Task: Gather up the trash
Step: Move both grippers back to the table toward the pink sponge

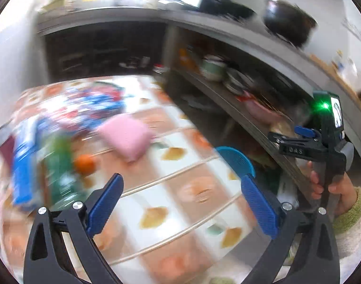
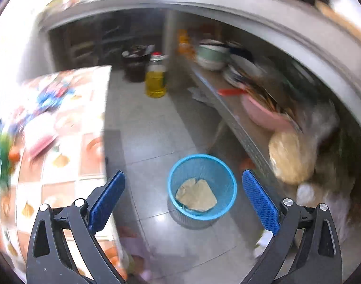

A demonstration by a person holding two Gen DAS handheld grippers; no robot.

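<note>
A blue mesh trash basket [image 2: 227,184] stands on the tiled floor with a crumpled beige paper [image 2: 196,195] inside. My right gripper [image 2: 182,184] is open and empty above it. My left gripper [image 1: 180,187] is open and empty over the patterned tablecloth [image 1: 180,189]. On the table lie a pink packet [image 1: 127,136], an orange fruit [image 1: 85,164], a green wrapper [image 1: 59,165], a blue packet [image 1: 23,163] and a colourful wrapper [image 1: 95,101], all blurred. The basket's rim [image 1: 237,158] shows past the table edge. The right gripper [image 1: 284,137] appears in the left wrist view, held by a hand.
A grey shelf unit [image 2: 227,108] holds bowls, plates and a pink basin [image 2: 263,113]. A yellow oil bottle [image 2: 156,78] and a dark bin [image 2: 135,64] stand on the floor. A black pot [image 1: 289,21] sits on the counter.
</note>
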